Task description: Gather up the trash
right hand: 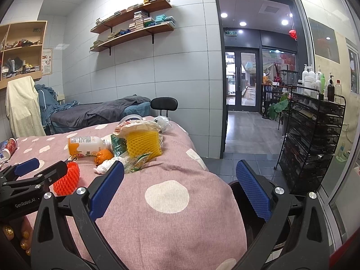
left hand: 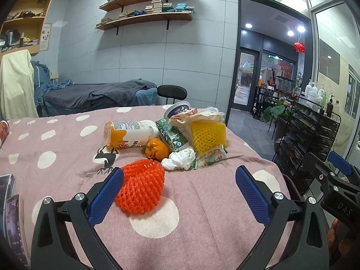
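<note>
A pile of trash lies on the pink dotted cloth [left hand: 67,144]: an orange foam fruit net [left hand: 144,186], a crumpled white tissue [left hand: 180,159], a small orange fruit [left hand: 156,149], a lying juice bottle [left hand: 130,135], a green carton [left hand: 172,136], a yellow foam net [left hand: 208,136], a clear wrapper [left hand: 210,157] and a white cup [left hand: 177,109]. My left gripper [left hand: 180,180] is open; its left finger touches or nearly touches the orange net. My right gripper [right hand: 180,175] is open and empty over the table's right edge. The left gripper [right hand: 42,168] also shows in the right wrist view beside the orange net [right hand: 67,178].
A dark bin [right hand: 243,193] stands on the floor just past the table's right edge, under my right finger. A black wire rack [right hand: 315,139] with bottles stands further right. A red cup [right hand: 10,147] and phones [left hand: 13,222] lie at the table's left.
</note>
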